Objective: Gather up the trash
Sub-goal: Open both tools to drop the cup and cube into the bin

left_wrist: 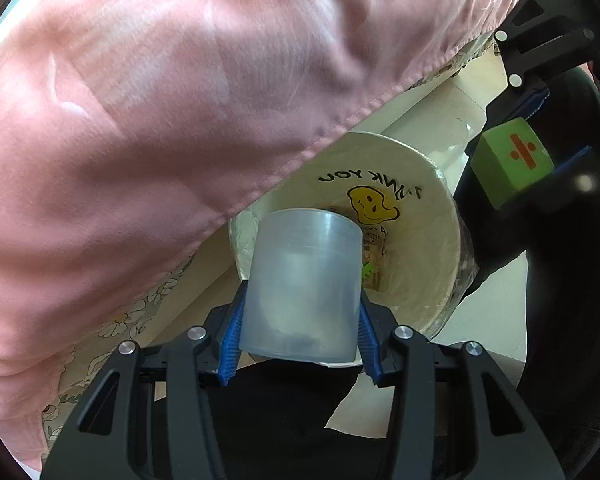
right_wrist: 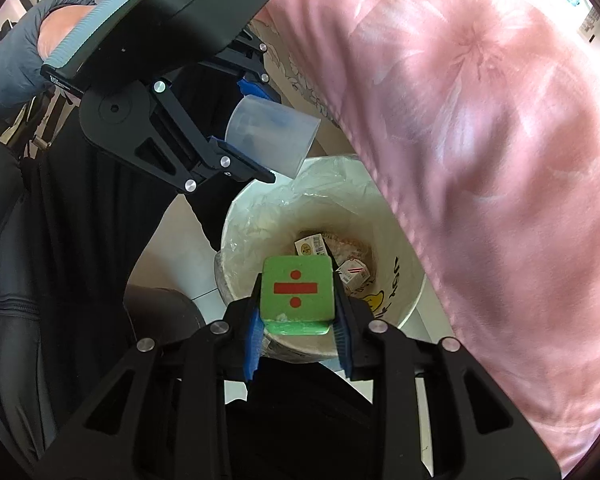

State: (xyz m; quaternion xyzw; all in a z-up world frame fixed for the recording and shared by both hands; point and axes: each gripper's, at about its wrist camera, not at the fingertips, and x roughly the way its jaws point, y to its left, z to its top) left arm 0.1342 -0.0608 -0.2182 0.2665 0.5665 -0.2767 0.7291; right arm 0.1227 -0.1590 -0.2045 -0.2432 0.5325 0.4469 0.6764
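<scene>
Trash is poised for the drop: the left claw [left_wrist: 300, 344] pinches a translucent plastic cup [left_wrist: 304, 284] between its blue pads, tipped toward the bin [left_wrist: 440, 220] at 12 o'clock — mouth lined with a bag so waste lands inside. The right claw [right_wrist: 298, 340] clamps a green foam block [right_wrist: 297, 294] directly over the same bin, whose bottom already holds small cartons [right_wrist: 352, 272] — likely both are held high to clear the pink cloth [right_wrist: 480, 140] at 2 o'clock.

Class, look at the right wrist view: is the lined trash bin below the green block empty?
No. Small cartons lie at the bottom of the trash bin, visible just beyond the green block held in the right tongs.
</scene>
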